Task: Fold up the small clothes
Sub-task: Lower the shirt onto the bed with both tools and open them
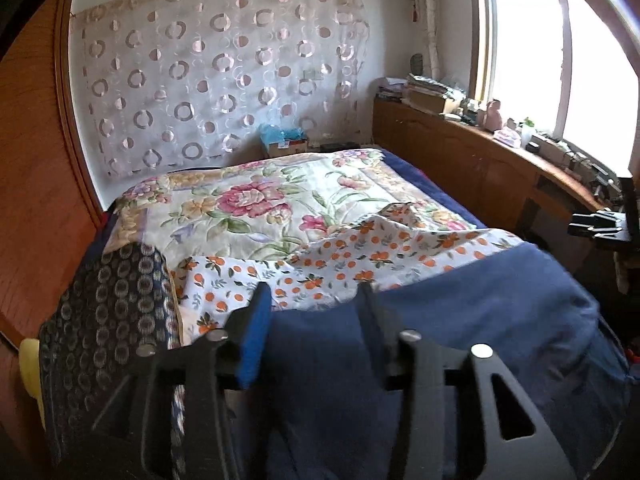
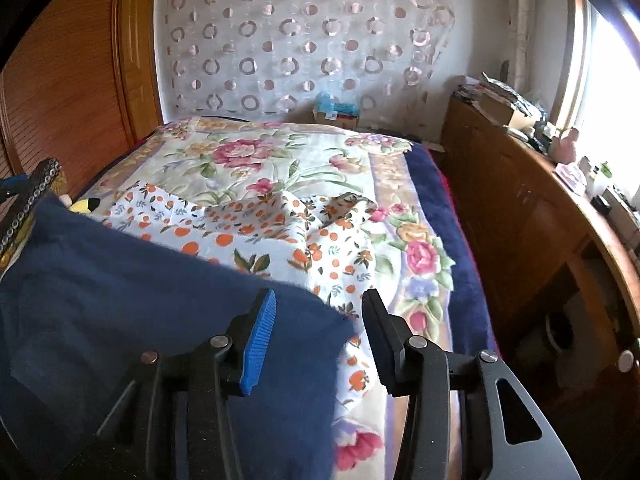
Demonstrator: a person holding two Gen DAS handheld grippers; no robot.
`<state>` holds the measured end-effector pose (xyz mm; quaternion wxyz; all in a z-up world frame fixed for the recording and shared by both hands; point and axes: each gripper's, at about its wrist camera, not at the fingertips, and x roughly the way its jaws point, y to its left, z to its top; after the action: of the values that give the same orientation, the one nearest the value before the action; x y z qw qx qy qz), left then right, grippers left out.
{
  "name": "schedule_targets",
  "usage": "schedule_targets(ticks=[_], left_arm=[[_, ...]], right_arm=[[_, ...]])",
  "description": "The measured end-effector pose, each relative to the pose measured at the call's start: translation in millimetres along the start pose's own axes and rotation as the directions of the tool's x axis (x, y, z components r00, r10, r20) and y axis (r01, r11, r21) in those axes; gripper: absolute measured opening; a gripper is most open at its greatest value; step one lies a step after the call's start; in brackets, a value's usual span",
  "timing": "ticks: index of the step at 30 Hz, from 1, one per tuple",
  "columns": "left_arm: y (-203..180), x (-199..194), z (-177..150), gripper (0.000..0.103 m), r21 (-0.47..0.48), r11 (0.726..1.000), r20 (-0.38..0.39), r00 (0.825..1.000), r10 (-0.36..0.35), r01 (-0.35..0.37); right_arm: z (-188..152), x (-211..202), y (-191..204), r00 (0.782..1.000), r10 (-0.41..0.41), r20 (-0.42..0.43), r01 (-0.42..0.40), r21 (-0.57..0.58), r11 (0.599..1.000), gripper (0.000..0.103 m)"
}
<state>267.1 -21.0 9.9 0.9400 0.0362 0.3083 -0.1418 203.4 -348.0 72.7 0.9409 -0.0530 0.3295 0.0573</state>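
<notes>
Up close, the left hand-held gripper [image 1: 314, 294] stands with its jaws spread apart over the far edge of a dark blue garment [image 1: 460, 320]; nothing is pinched between the blue pad and the black one, and the cloth lies slack beneath them. The right hand-held gripper [image 2: 318, 300] is likewise spread, its blue-padded finger over the right corner of the same dark blue garment [image 2: 160, 300] and its black finger out past the cloth's edge, above the bedding.

The blue garment lies spread on the near part of the bed, partly covering a white cloth printed with oranges [image 1: 340, 256], which is rumpled and raised into a few folds towards the right side [image 2: 280, 232]. Both rest on a floral bedspread [image 1: 248, 208] that covers a dark blue blanket [image 2: 428, 176] showing along the bed's right edge.

To the left of the blue garment lies a dark patterned fabric [image 1: 108, 300], with something yellow [image 1: 30, 364] beside it at the bed's edge. Beyond the bed hangs a sheer curtain with ring pattern [image 1: 216, 68]. A wooden cabinet [image 2: 520, 208] runs along the right, cluttered on top, under a bright window [image 1: 560, 60].
</notes>
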Motion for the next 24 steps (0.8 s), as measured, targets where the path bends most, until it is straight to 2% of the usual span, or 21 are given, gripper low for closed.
schedule_targets(ticks=[1,4,11,14,17,24], left_arm=[[-0.5,-3.7,-3.1,0.055,-0.003,1.000,-0.004,1.000,-0.008,0.008],[-3.4,-18.8,-20.1,0.063,-0.015,0.999,-0.016,0.999,-0.035,0.035],[-24.1,-52.9,-69.9,0.063,-0.002,0.999,-0.061,0.997,-0.042,0.042],[-33.9,-62.4,-90.2,0.063,0.016,1.000,-0.085,0.996,0.000,0.002],[-37.4,-67.1,-105.3,0.063,0.013,1.000,-0.104,0.995,0.006,-0.005],[-40.6,-74.3,-131.1,0.063,-0.015,1.000,-0.152,0.988,0.012,-0.014]], right_arm=[[-5.8,-6.6,2.0,1.000,-0.002,0.002,0.002,0.002,1.000,0.049],[-26.4,-21.4,5.1,1.000,0.022,0.006,-0.022,0.028,0.999,0.050],[-78.6,-48.5,14.1,0.998,0.045,-0.033,-0.042,0.085,0.995,0.050],[-95.8,-53.4,13.8,0.997,0.046,-0.067,-0.038,0.119,0.992,0.050],[-110.1,-56.4,11.1,0.993,0.055,-0.101,-0.040,0.149,0.988,0.050],[-112.5,-72.7,8.5,0.990,0.101,-0.098,-0.078,0.213,0.974,0.050]])
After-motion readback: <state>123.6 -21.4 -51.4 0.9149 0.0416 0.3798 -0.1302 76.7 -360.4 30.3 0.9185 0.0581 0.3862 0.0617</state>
